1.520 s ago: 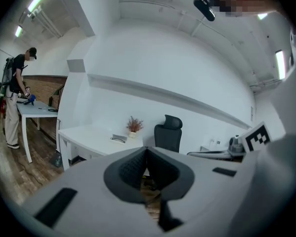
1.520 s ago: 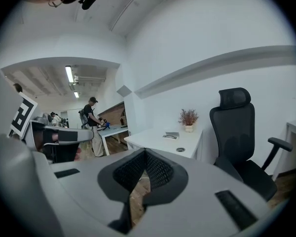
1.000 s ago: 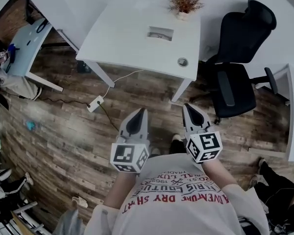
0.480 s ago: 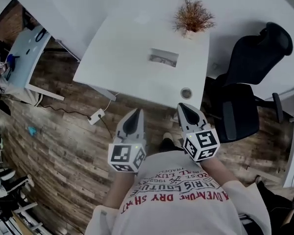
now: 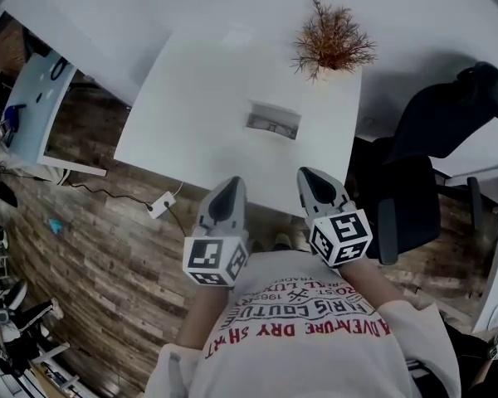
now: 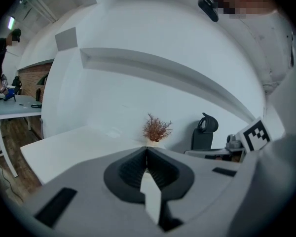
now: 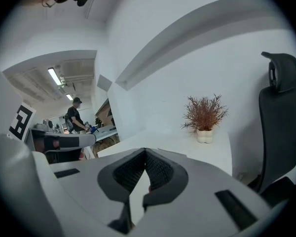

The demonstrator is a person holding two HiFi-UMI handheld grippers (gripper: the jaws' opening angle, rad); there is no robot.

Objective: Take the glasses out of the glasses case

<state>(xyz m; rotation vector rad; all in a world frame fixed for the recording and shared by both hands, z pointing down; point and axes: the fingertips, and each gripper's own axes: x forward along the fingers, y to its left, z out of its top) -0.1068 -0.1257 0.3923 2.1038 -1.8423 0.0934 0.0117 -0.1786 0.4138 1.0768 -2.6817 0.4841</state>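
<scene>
The grey rectangular glasses case [image 5: 274, 121] lies near the middle of the white table [image 5: 191, 106]; I cannot tell from the head view whether its lid is up. Both grippers are held side by side at the table's near edge, pointing at the case and well short of it. My left gripper [image 5: 235, 182] has its jaws closed tip to tip with nothing between them [image 6: 147, 151]. My right gripper [image 5: 305, 172] is likewise shut and empty [image 7: 145, 152]. Neither gripper view shows the case.
A potted dry plant [image 5: 333, 44] stands at the table's far edge, behind the case. A black office chair [image 5: 436, 148] sits at the table's right side. A second table [image 5: 33, 98] stands far left, with a person [image 7: 75, 115] beside it. A power strip [image 5: 158, 205] lies on the wooden floor.
The table, case and plant have come nearer in the head view. Both grippers, earlier over the wooden floor, now reach the table's near edge. Their jaws look the same.
</scene>
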